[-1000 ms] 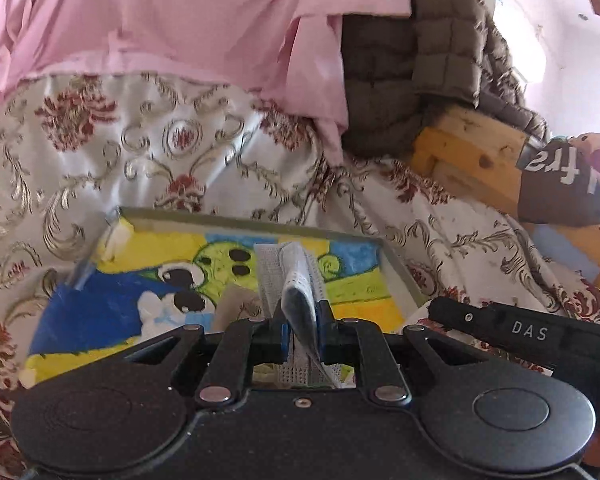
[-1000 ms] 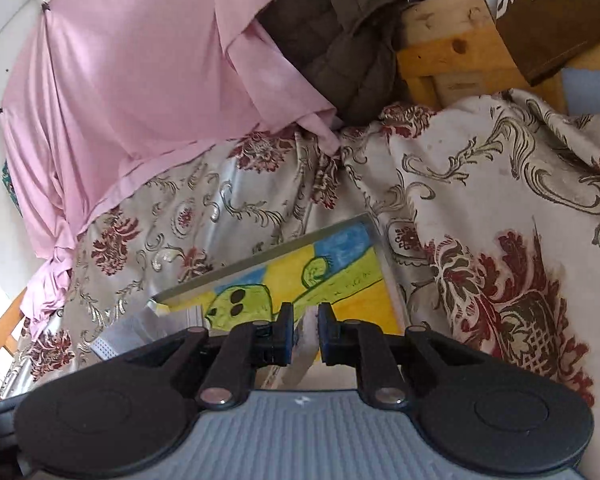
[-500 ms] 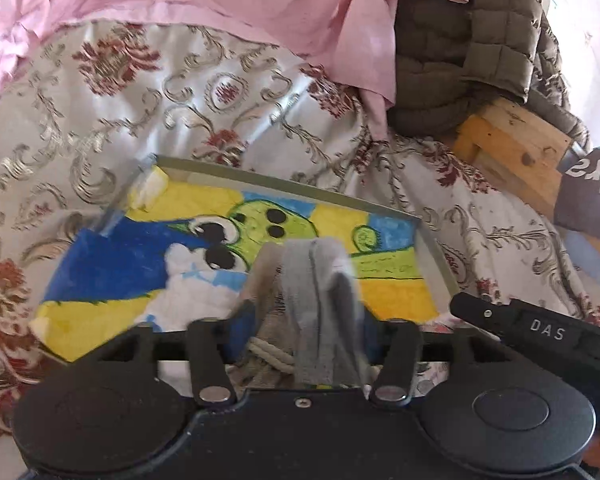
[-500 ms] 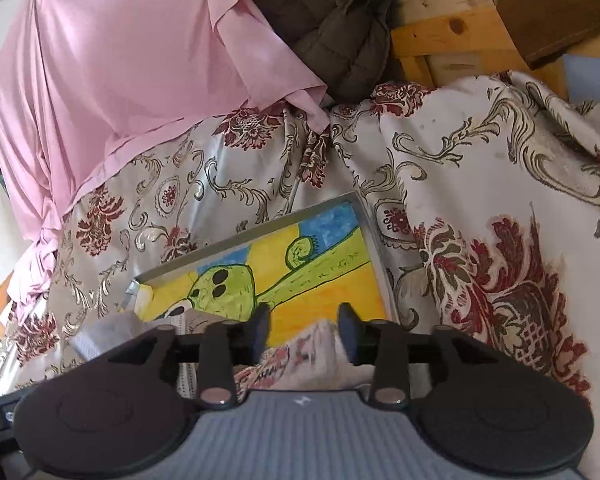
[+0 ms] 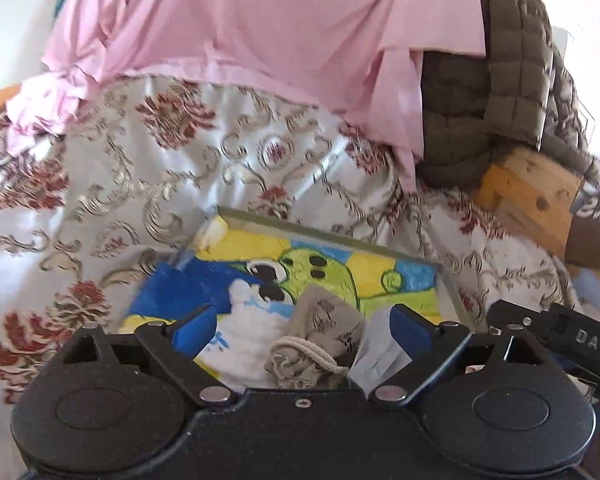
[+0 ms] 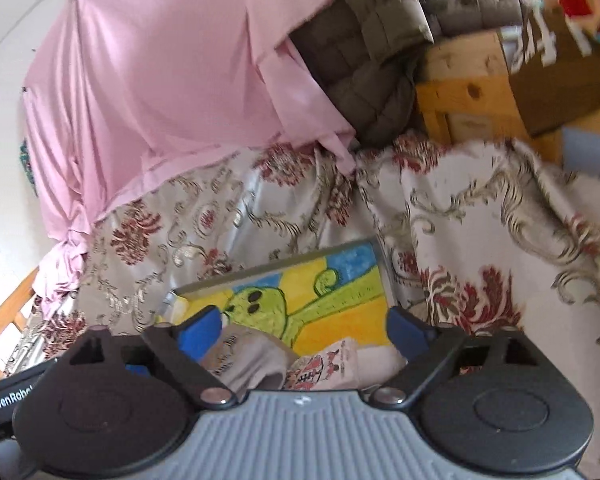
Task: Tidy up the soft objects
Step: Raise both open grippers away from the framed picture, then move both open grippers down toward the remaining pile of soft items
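Note:
A shallow tray with a painted yellow, blue and green cartoon bottom lies on the floral bedspread. In it sit a beige drawstring pouch and a grey folded cloth. My left gripper hovers over the tray's near edge, its jaws opening wide. The grey cloth leans by its right pad, loose. My right gripper is also opening wide above the tray, over the pouch and a white cloth with red print. Neither cloth is pressed by the pads.
A pink sheet and an olive quilted jacket hang behind the bedspread. A wooden frame and a brown box stand at the right. The right gripper's black body is close beside my left one.
Both grippers went from shut on cloth to wide open. The grey cloth and the white printed cloth dropped into the tray. Both grippers rose and drew back a little.

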The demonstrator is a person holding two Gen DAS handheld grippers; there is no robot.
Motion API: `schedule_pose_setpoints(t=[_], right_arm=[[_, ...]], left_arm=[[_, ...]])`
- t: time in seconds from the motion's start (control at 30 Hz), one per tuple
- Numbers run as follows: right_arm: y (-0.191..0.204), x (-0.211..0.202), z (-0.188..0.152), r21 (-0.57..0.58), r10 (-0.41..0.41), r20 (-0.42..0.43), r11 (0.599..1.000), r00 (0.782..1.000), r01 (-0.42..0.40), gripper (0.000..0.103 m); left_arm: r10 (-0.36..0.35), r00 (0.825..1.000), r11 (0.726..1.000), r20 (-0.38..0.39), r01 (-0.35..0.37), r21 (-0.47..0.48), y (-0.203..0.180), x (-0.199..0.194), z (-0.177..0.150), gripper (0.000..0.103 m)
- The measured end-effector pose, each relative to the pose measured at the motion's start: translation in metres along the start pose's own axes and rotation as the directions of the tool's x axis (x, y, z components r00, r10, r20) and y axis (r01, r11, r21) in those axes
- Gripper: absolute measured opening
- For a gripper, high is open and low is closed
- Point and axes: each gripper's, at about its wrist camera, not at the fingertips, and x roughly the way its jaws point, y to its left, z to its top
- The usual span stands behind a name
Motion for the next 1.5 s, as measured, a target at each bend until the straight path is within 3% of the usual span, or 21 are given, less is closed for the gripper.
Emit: schedule_pose_setpoints(t=[0.37,0.63,0.73,1.07,1.5], right_arm=[[0.027,-0.081,-0.011,-0.086,0.037,0.157,0.996,0.987,-0.024,0.103],[0.046,-0.142,-0.046,-0.179,0.01,0.266,0.983,0.964,0.039,0.103],[0.05,-0.162,-0.062,-0.188,-0.017,0.267,0.98,0.964,0.07,0.103],[0.063,-0.209,-0.107,-0.211,-0.058,0.215,0.972,0.975,0.105,0.103],[0.07,-0.248,-0.141,-0.188,-0.107,0.187,0.972,0.977,0.143,0.103]], left_arm=[[0.003,0.99,1.0,0.139,-0.006,0.023,-0.007,-0.099,0.0,0.102],[0.025,0.966,0.997,0.259,-0.042,0.06,-0.009,-0.164,-0.018,0.102],[0.027,0.958,0.997,0.286,-0.047,0.062,-0.005,-0.186,-0.035,0.102],[0.036,0.964,0.997,0.264,-0.054,0.063,0.022,-0.236,-0.091,0.102],[0.085,0.973,0.994,0.215,-0.098,0.051,0.069,-0.273,-0.133,0.102]])
